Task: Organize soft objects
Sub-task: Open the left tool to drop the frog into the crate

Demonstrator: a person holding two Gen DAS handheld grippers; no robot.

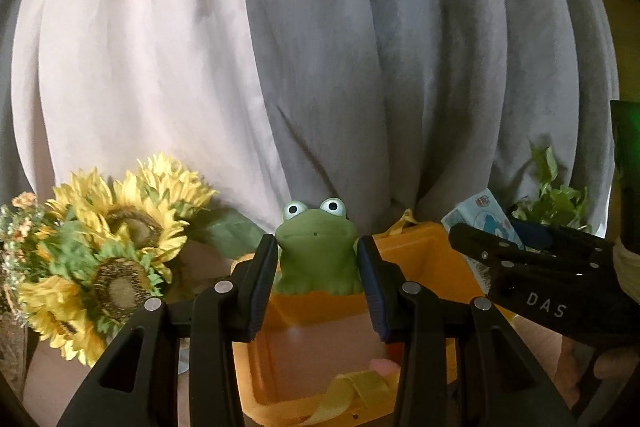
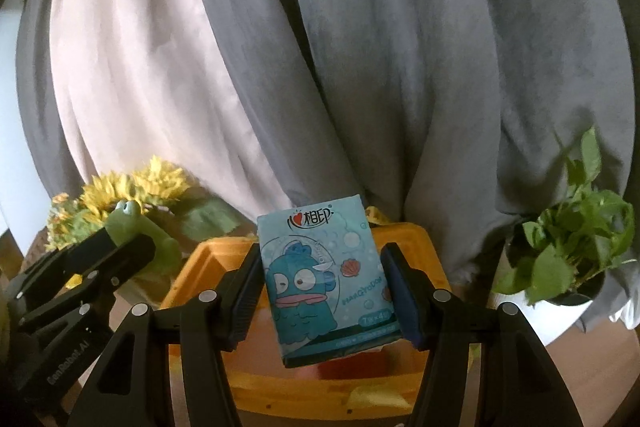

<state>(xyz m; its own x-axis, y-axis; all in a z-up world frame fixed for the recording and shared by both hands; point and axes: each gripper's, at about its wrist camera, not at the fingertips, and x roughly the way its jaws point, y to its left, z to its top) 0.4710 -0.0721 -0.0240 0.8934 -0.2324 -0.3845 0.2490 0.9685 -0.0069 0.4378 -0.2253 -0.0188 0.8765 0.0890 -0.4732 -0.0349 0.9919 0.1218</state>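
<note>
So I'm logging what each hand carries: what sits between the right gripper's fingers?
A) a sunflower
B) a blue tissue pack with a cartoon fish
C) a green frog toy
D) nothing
B: in the right wrist view the right gripper clamps the blue tissue pack over the orange bin; the frog toy is in the left gripper.

Brown tabletop (image 2: 592, 351); orange bin (image 2: 404, 239), white plant pot (image 2: 560, 319) on it
</note>
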